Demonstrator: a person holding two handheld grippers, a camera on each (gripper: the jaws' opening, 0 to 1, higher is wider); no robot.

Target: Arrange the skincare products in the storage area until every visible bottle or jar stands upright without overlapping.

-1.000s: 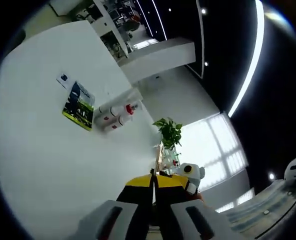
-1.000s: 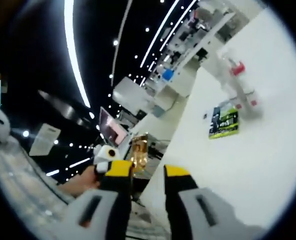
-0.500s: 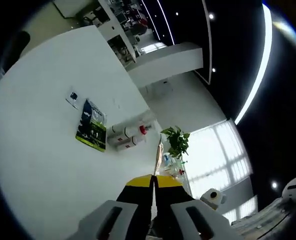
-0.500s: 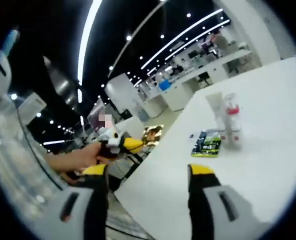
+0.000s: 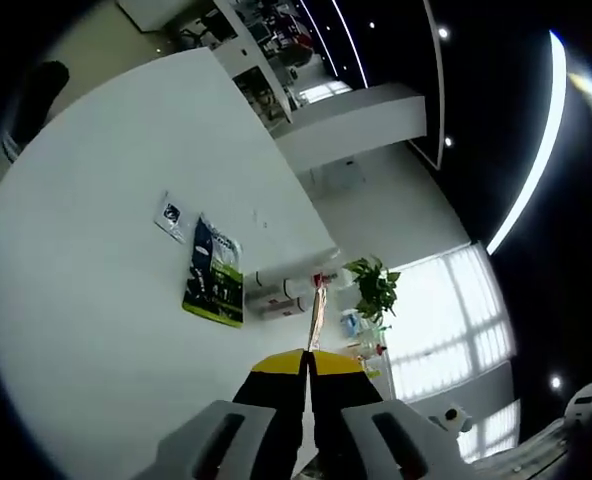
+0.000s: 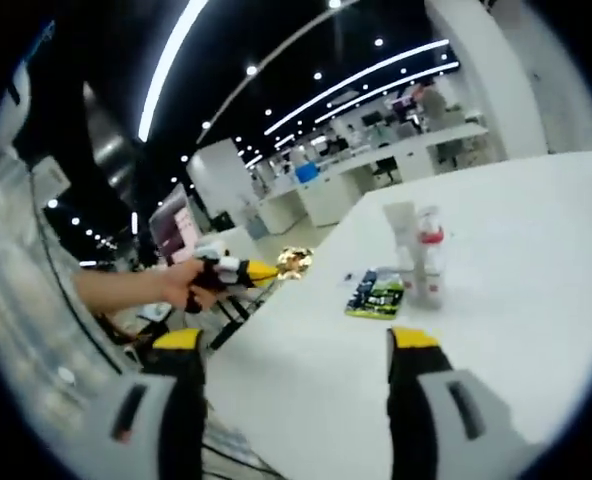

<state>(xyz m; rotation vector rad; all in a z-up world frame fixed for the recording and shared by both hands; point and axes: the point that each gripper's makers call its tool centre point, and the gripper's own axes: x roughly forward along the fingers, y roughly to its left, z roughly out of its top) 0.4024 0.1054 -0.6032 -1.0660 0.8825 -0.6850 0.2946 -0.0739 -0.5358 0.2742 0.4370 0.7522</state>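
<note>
White table [image 5: 96,300] fills the left of the left gripper view, lower right of the right gripper view. Green sachet pack [image 5: 216,285] at centre; two white bottles with red caps [image 5: 281,290] just beside it, touching each other; orientation unclear.

Left gripper [image 5: 306,365]: jaws closed, nothing held. Right gripper [image 6: 296,345]: jaws wide apart, empty, well short of the bottles.

Judgement: approach step. Close in level, take one bottle by its body, avoid knocking its neighbour.
</note>
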